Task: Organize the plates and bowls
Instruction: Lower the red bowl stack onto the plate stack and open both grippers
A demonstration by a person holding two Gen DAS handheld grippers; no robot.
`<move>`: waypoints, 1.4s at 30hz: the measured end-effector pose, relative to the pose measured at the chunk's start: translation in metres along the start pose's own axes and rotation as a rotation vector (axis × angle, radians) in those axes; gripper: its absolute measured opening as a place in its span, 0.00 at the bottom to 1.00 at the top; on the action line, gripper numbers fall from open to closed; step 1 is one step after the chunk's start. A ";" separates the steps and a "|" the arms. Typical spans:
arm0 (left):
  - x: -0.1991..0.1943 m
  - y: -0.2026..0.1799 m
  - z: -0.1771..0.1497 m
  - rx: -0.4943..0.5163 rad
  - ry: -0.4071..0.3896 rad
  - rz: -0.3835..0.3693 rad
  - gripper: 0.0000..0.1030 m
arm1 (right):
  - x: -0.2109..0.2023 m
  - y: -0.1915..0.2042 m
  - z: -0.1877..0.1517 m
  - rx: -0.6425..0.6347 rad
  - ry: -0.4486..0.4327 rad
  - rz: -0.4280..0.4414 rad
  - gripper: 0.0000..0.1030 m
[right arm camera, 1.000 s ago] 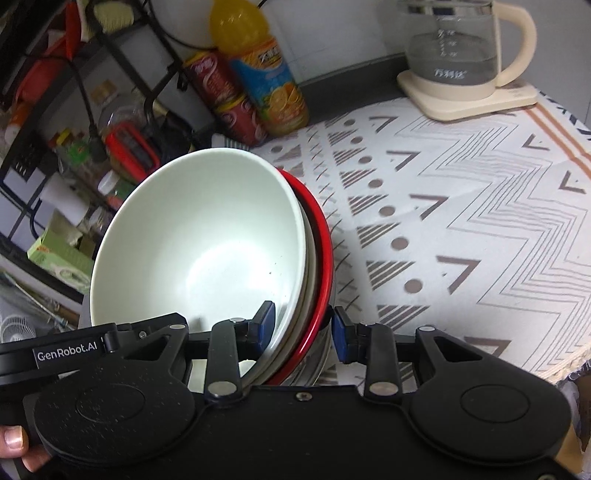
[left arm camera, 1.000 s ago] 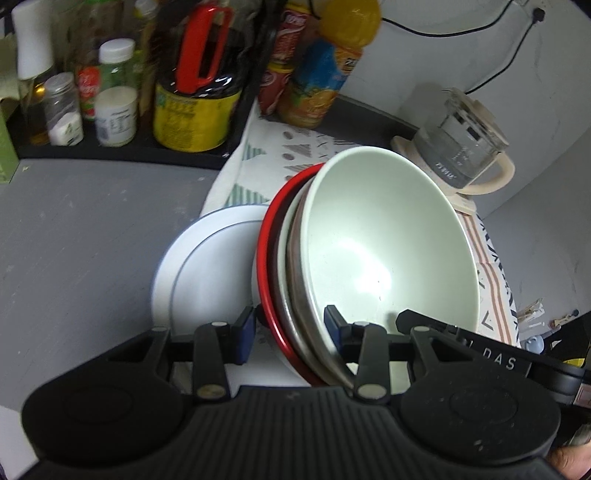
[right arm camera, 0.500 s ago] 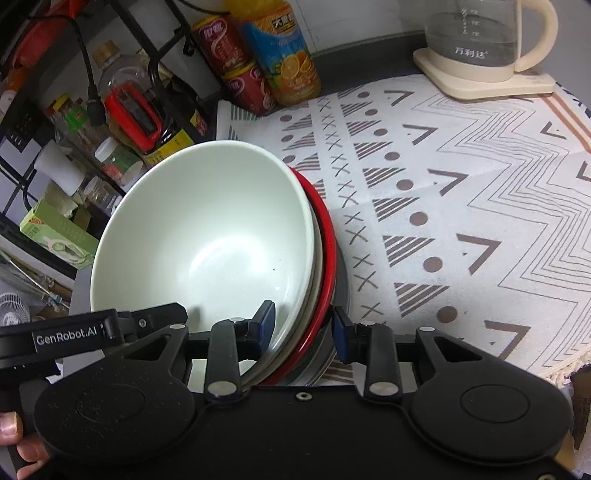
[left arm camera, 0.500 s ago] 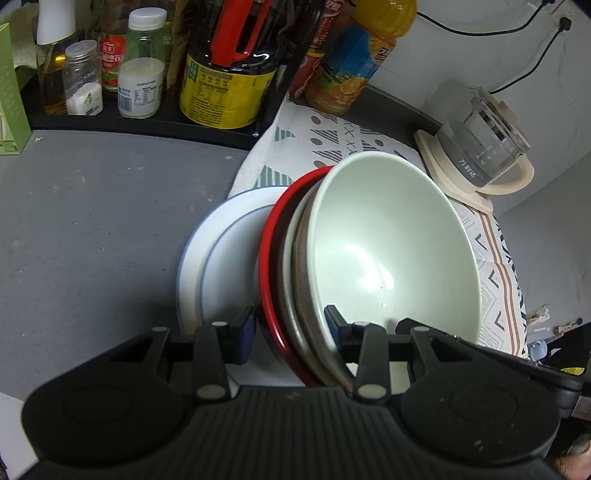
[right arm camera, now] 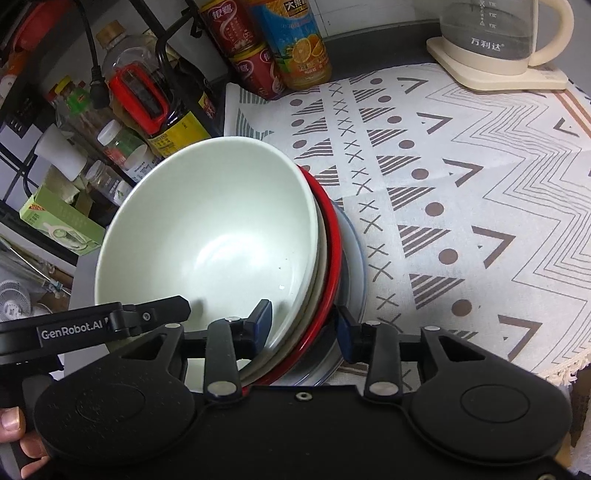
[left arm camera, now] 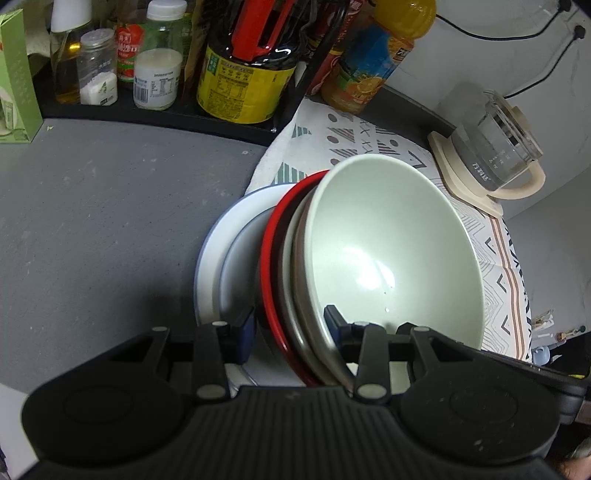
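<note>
**Spotter:** What have your claws got, nearest first?

**Me:** My left claw (left arm camera: 290,323) is part-spread and pinching the near rim of a nested stack. One pad sits outside the red plate (left arm camera: 269,280), the other inside the pale green bowl (left arm camera: 391,254), with a brownish dish (left arm camera: 295,295) sandwiched between them. My right claw (right arm camera: 303,323) straddles the same stack from the other side. Its jaws are opening; one finger (right arm camera: 260,321) is inside the bowl, the other outside the red rim, and I see a gap there, so the pads are not pressing.

**Spotter:** Where is the stack sitting?

**Me:** It is tipped on its edge, resting over a white plate (left arm camera: 221,251) with a blue rim that lies flat on the desk (left arm camera: 92,221). That plate straddles the edge of the patterned cloth (right arm camera: 461,184) and the bare grey surface.

**Spotter:** And further back?

**Me:** Past the cloth I see an orange juice bottle (right arm camera: 295,40) next to two red cans (right arm camera: 251,70), and a glass kettle (right arm camera: 498,33) on its cream base at the far corner. Off to the left stands a rack of jars and sauce bottles (left arm camera: 155,66), well apart from the stack.
</note>
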State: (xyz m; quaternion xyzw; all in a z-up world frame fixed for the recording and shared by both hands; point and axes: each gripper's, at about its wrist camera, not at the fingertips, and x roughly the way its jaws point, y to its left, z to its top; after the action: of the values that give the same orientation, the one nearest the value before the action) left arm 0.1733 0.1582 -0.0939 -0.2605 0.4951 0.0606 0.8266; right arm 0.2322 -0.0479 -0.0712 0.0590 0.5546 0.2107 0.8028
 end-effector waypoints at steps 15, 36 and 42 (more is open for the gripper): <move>-0.035 -0.021 -0.006 0.035 -0.138 0.105 0.84 | -0.047 -0.006 -0.004 -0.035 -0.154 0.020 0.77; -0.089 -0.076 -0.057 0.184 -0.282 0.070 1.00 | -0.145 -0.057 -0.051 -0.011 -0.367 -0.106 1.00; -0.098 -0.083 -0.075 0.203 -0.300 0.038 1.00 | -0.162 -0.068 -0.070 -0.018 -0.393 -0.154 1.00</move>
State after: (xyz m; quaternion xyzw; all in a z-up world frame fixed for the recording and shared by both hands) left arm 0.0952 0.0656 -0.0077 -0.1544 0.3749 0.0640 0.9119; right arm 0.1391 -0.1842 0.0203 0.0492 0.3884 0.1381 0.9097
